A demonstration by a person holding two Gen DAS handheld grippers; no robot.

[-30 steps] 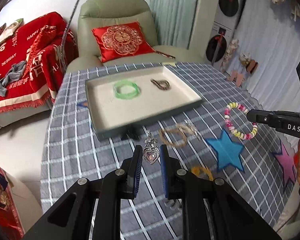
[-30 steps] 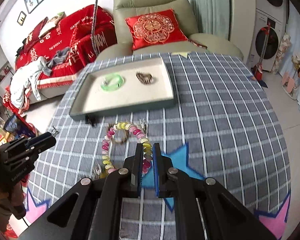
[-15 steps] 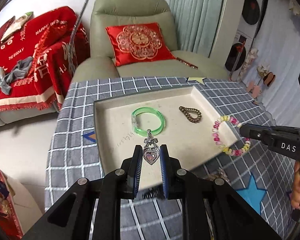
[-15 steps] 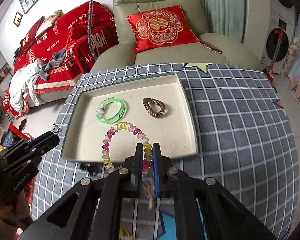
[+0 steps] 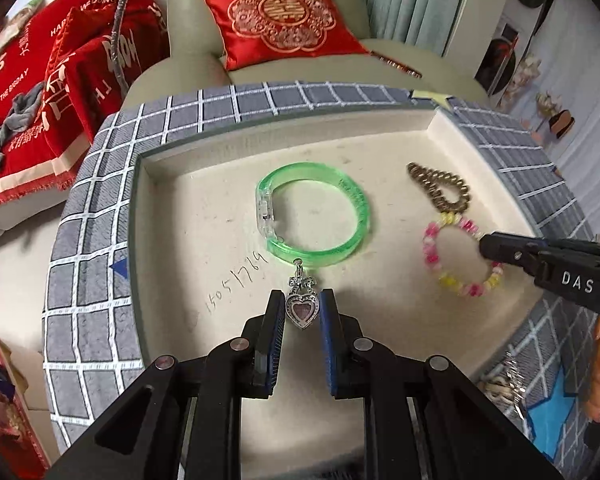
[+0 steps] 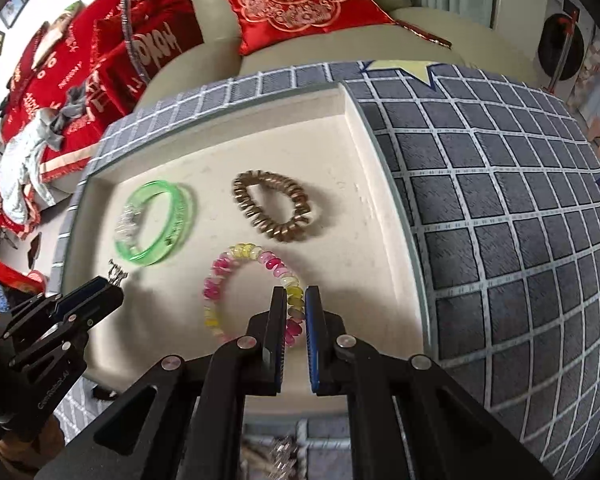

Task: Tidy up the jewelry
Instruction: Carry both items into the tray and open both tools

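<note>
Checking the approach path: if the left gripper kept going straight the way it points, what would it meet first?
Probably the bare cream floor of the tray, just short of the green bangle. The left gripper holds the heart pendant, which would likely touch down first; depth is unclear.

A pale green armchair (image 5: 268,60) with a red embroidered cushion (image 5: 284,20) stands behind the table (image 6: 500,200), which wears a grey checked cloth. A red blanket (image 5: 40,80) covers the sofa; pale curtains (image 5: 404,0) hang beyond.

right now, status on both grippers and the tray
Left gripper shut on heart pendant, right gripper shut on beaded bracelet. Both over tray. Green bangle and bronze coil bracelet inside; drop spots clear.
</note>
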